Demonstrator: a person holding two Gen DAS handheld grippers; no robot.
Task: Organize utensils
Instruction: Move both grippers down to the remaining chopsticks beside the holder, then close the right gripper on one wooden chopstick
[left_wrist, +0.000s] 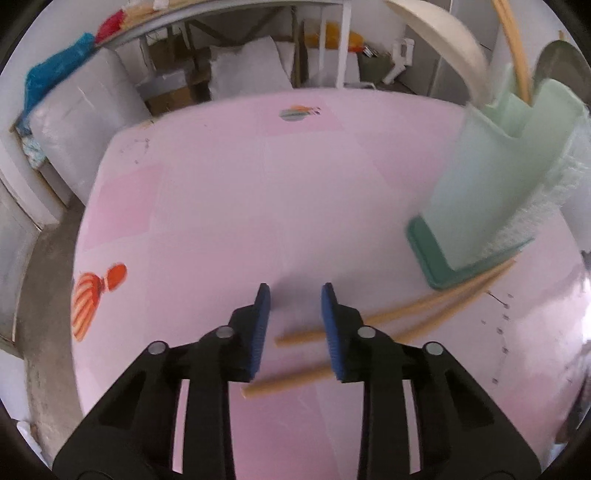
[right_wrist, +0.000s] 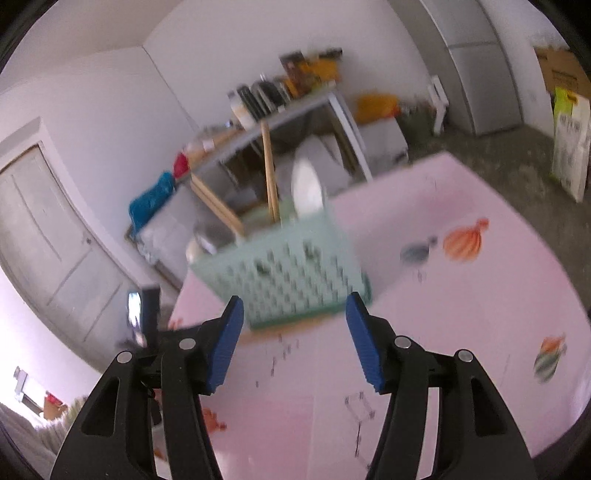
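Observation:
Three wooden chopsticks (left_wrist: 406, 310) lie loose on the pink tablecloth (left_wrist: 221, 206), fanning out from the foot of a mint-green utensil holder (left_wrist: 491, 177). My left gripper (left_wrist: 295, 291) hovers just over their near ends. Its blue pads (left_wrist: 262, 325) stand apart and do not press on them. The holder contains upright chopsticks (left_wrist: 517, 55), a white spoon (left_wrist: 443, 44) and a grey metal utensil (left_wrist: 561, 62). In the right wrist view, my right gripper (right_wrist: 295, 299) is open and empty. It points at the perforated side of the holder (right_wrist: 295, 273), a short way in front of it.
The holder sits on a dark green drip tray (left_wrist: 432, 266). The table's left edge (left_wrist: 79, 236) drops to a concrete floor. Behind the table stand a metal shelf (right_wrist: 295, 107) with jars, white sacks (left_wrist: 243, 70), a door (right_wrist: 48, 236) and a grey fridge (right_wrist: 476, 74).

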